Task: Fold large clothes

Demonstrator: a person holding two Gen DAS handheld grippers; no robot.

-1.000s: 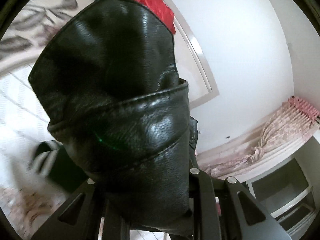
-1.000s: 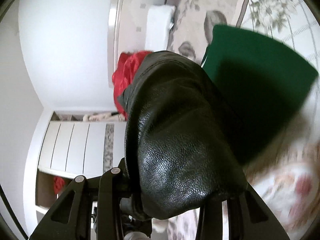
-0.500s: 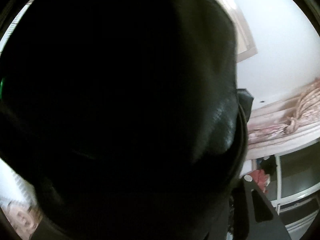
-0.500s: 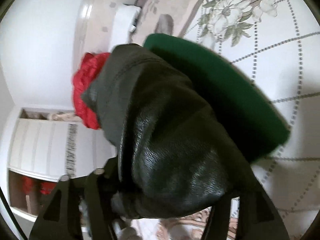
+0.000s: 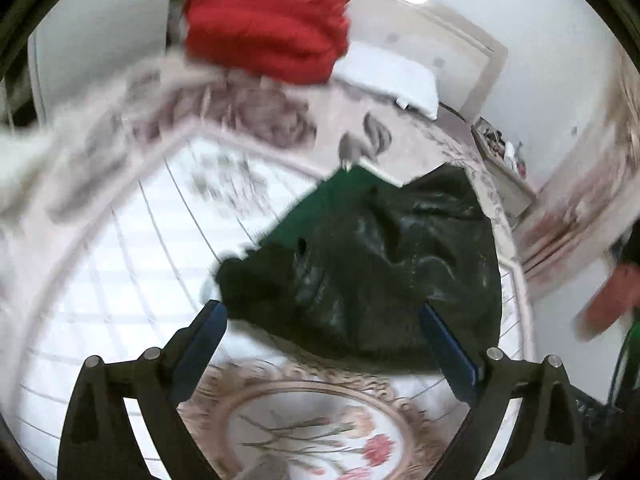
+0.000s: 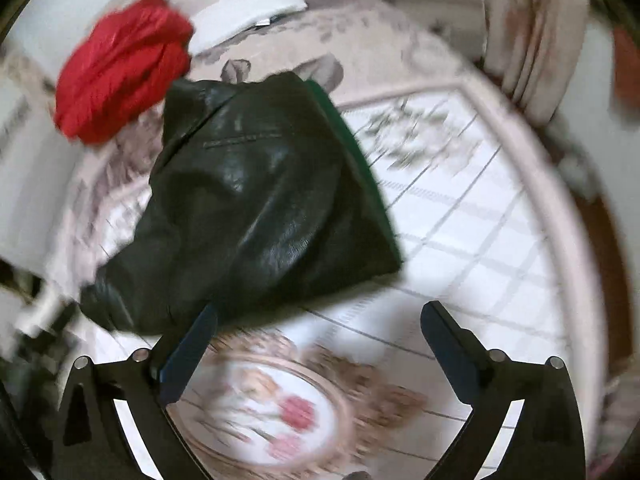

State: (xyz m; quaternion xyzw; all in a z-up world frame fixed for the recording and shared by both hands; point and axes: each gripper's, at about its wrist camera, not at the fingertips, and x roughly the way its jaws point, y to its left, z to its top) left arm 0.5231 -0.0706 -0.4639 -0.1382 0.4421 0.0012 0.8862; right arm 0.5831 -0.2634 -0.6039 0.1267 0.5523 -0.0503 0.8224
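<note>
While jaws gape, leather jacket (image 6: 248, 200) overlaps green garment (image 6: 360, 160) edge.

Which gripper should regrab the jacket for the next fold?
Left, probably. The left gripper is open with the jacket between its fingers; the right gripper is open mostly over bare bedspread.

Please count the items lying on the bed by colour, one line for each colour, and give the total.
Black: 1, the folded black leather jacket
Green: 1, the flat dark green item under it
Red: 1, the bunched red garment
White: 1, the white pillow
Total: 4
</note>
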